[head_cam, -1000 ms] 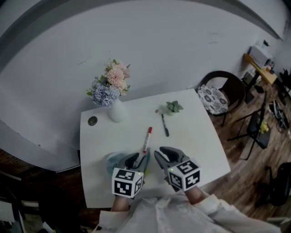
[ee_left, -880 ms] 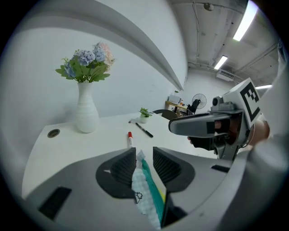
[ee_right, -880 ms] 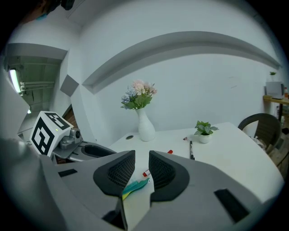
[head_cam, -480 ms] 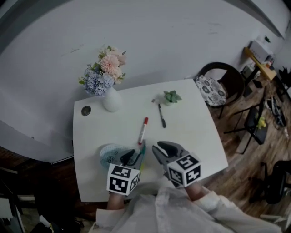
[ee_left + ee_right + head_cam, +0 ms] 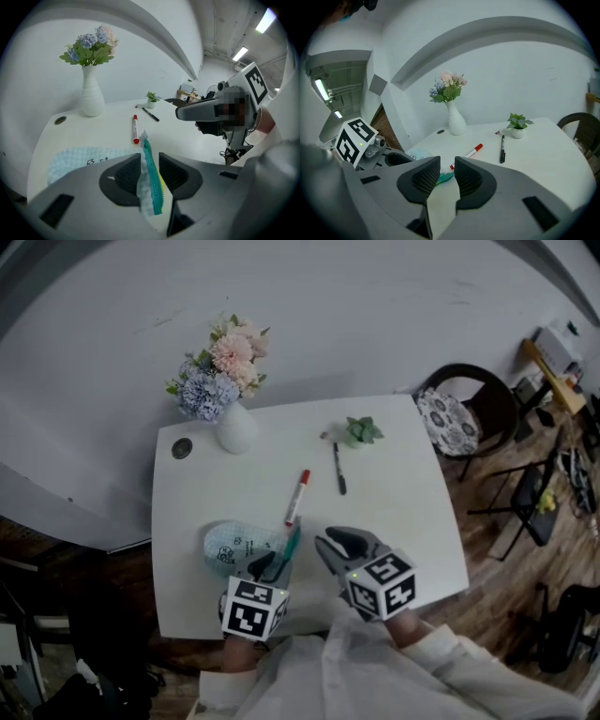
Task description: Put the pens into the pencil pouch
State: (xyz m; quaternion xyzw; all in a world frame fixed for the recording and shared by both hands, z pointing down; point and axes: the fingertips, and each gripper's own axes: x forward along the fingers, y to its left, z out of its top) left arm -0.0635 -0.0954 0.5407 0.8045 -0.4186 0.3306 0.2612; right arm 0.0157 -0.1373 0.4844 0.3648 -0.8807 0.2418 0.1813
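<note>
Two pens: red marker (image 5: 298, 496) and black pen (image 5: 339, 471) lie on table (image 5: 412, 521), outside pencil pouch (image 5: 232, 545).
Left gripper (image 5: 150, 165): fingers clamped on pencil pouch zipper edge.
Right gripper (image 5: 446, 169): fingers slightly apart, empty.

Your pouch (image 5: 75, 159) looks like soft, quilted cloth with a dimpled surface, and its zip (image 5: 149, 152) like toothed plastic. The pads (image 5: 126, 176) of your left gripper (image 5: 149, 165) are matt grey plastic, finely ribbed. The table (image 5: 394, 512) is smooth, matt white. The vase (image 5: 236, 432) is glossy, and the marker (image 5: 297, 497) is smooth plastic.
</note>
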